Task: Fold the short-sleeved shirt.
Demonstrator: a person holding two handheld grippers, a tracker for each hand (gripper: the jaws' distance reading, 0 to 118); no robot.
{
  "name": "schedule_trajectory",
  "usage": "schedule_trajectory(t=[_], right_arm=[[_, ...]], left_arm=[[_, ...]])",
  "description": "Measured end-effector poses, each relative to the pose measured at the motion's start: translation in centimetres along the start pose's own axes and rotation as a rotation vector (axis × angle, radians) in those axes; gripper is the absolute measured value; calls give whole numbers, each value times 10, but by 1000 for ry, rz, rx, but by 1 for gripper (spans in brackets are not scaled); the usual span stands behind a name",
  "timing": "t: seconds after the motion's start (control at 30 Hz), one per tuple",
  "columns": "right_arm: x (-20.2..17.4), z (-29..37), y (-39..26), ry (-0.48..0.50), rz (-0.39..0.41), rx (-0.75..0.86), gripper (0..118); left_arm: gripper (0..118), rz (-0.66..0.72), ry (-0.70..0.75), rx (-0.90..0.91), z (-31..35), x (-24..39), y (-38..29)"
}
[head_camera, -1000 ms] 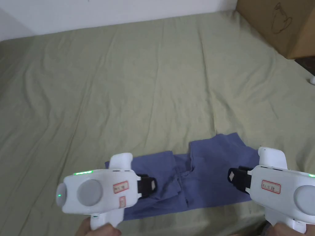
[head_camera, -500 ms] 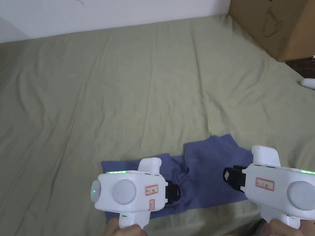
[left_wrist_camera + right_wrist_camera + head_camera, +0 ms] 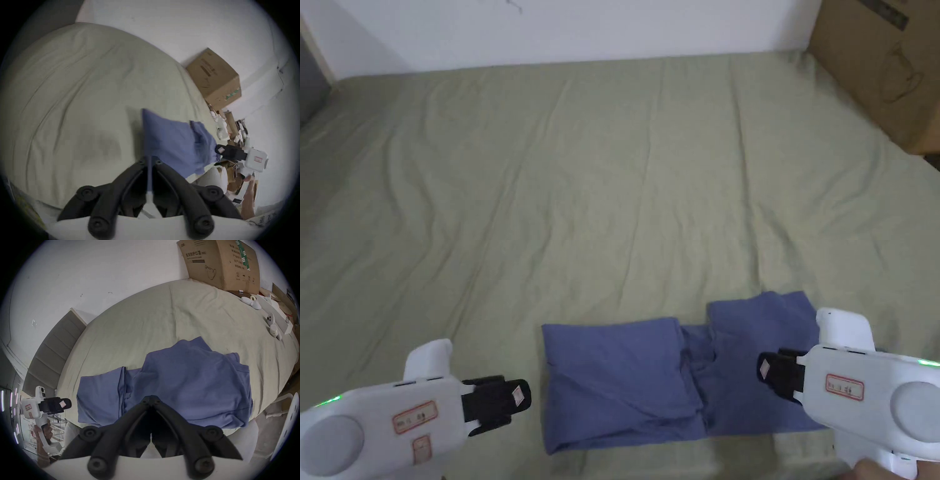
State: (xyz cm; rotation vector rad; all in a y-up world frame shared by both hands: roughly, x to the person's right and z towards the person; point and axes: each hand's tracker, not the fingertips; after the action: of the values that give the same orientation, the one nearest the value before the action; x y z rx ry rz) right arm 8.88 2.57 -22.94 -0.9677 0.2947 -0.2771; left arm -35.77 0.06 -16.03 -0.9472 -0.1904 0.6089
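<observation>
A bed [image 3: 612, 187] under a creased pale green sheet [image 3: 487, 219] meets a white wall [image 3: 581, 25], a cardboard box [image 3: 887, 69] at its far right corner.

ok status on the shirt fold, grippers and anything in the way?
Left gripper shut, off the shirt's left edge. Right gripper shut, over the shirt's right part; grip unclear. Blue shirt flat on the bed sheet, partly folded. Nothing in the way.

both tongs, left [image 3: 515, 395] and right [image 3: 765, 369], closed, pointing inward.
</observation>
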Motion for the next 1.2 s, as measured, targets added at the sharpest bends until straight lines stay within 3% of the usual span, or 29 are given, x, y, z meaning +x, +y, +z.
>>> schedule_trajectory(t=[0.03,0.07,0.1,0.13,0.27,0.5,0.57,0.7,0.73,0.77,0.8,0.83,0.97,1.2], right_arm=[[-3,-2,0,-1,14,-8,0],[-7,-3,0,-7,26,-15,0],[-10,-4,-1,-12,35,-20,0],[-13,-5,-1,-15,48,-22,0],[-20,-5,-2,-8,62,-27,0],[-21,-10,-2,0,50,-46,0],[-21,-10,-4,4,46,-50,0],[-21,-12,-6,2,48,-65,0],[-21,-13,-6,-9,51,-73,0],[-21,-14,-6,-37,56,-87,0],[-22,-14,-6,-57,68,-86,0],[-23,-12,-7,-65,84,-76,0],[-21,-7,-1,-30,49,-71,0],[-24,2,10,-43,36,-45,0]], left_arm=[[34,22,-14,-9,-3,-7,-3],[70,76,-38,-33,-9,-12,-5],[94,110,-55,-54,-15,-16,-7],[109,137,-87,-98,-25,-19,-9],[116,128,-112,-88,-46,-15,-8],[117,231,-268,-115,-73,-15,3],[117,222,-237,-111,-79,-9,4],[116,227,-332,-141,-87,-4,4],[111,238,-349,-148,-87,-5,4],[87,237,-335,-144,-86,-7,4],[44,228,-285,-152,-86,-9,3],[15,231,-267,-163,-90,-13,-1],[15,303,-344,-139,-82,-25,-4],[15,228,-336,-149,-48,-40,13]])
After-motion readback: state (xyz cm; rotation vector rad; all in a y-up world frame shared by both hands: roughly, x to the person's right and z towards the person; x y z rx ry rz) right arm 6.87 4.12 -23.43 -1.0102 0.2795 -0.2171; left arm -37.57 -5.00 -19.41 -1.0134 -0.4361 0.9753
